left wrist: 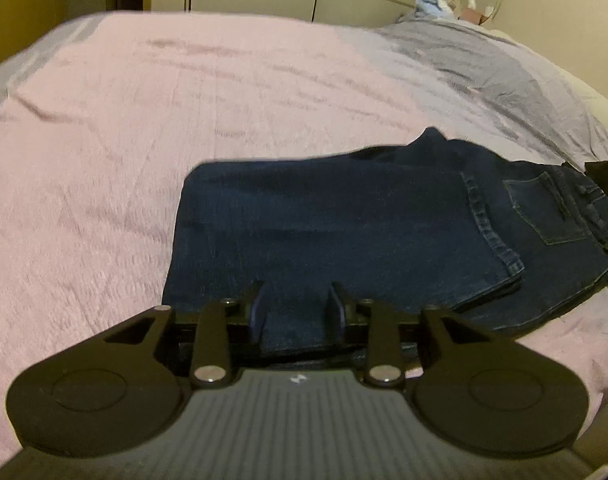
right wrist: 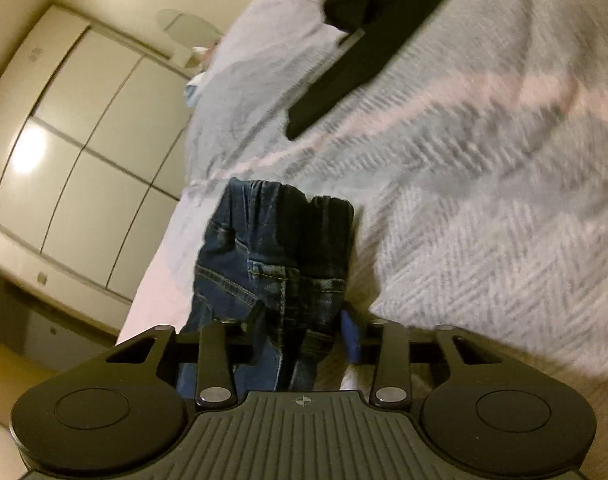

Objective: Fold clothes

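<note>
Both my grippers straddle the folded jeans (left wrist: 344, 232) on the bed (left wrist: 103, 160): left gripper (left wrist: 297, 300) at their near edge, right gripper (right wrist: 299, 320) at the waistband, whether either pinches, I cannot tell.

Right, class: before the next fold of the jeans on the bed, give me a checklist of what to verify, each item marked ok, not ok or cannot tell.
1. Jeans lie folded over on the bedspread: ok.
2. Left gripper has denim between its fingers: ok; pads pressing: cannot tell.
3. Right gripper has the waistband end between its fingers: ok; firm grip: cannot tell.
4. Top layer smooth, no big wrinkles: ok.
5. Edges aligned: not ok, the leg hem sits askew over the pocket.
6. Bed free left of the jeans: ok.
</note>
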Demonstrator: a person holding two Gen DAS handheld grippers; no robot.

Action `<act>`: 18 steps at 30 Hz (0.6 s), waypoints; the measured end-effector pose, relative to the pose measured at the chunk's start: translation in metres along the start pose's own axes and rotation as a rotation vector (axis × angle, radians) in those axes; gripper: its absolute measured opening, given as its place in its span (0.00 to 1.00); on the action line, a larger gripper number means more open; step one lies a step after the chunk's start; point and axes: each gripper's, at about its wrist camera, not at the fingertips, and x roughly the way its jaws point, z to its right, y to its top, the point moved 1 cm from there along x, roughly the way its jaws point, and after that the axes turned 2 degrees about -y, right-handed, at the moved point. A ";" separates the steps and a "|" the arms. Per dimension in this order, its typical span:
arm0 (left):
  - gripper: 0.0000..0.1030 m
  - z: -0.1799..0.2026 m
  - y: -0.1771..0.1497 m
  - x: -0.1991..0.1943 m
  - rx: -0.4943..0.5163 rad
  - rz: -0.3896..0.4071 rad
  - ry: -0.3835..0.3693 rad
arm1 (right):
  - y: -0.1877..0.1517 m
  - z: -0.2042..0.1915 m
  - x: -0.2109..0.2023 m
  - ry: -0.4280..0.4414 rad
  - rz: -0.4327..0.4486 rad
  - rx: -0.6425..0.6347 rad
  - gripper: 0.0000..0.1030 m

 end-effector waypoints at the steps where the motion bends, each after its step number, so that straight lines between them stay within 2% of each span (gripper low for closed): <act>1: 0.29 -0.003 0.000 0.000 -0.013 0.000 -0.009 | 0.000 -0.002 0.001 -0.017 -0.002 -0.011 0.35; 2: 0.29 -0.005 0.001 -0.001 -0.022 0.004 -0.013 | 0.000 -0.004 0.001 -0.034 -0.004 -0.022 0.29; 4: 0.29 -0.011 0.002 -0.006 -0.041 0.015 -0.015 | -0.003 -0.016 0.001 -0.086 0.005 -0.087 0.25; 8: 0.29 -0.026 0.005 -0.021 -0.087 0.055 -0.017 | -0.036 -0.091 -0.006 -0.270 0.135 -0.512 0.20; 9: 0.29 -0.031 0.006 -0.027 -0.103 0.069 -0.022 | -0.048 -0.110 -0.007 -0.287 0.180 -0.625 0.20; 11: 0.29 -0.041 0.006 -0.038 -0.136 0.094 -0.035 | -0.084 -0.150 -0.014 -0.284 0.283 -0.875 0.19; 13: 0.29 -0.051 0.005 -0.048 -0.169 0.112 -0.048 | -0.119 -0.181 -0.023 -0.218 0.347 -1.053 0.19; 15: 0.28 -0.063 0.003 -0.057 -0.208 0.123 -0.066 | -0.163 -0.205 -0.031 -0.121 0.375 -1.216 0.18; 18: 0.28 -0.080 -0.003 -0.065 -0.283 0.129 -0.096 | -0.238 -0.220 -0.034 -0.009 0.369 -1.454 0.18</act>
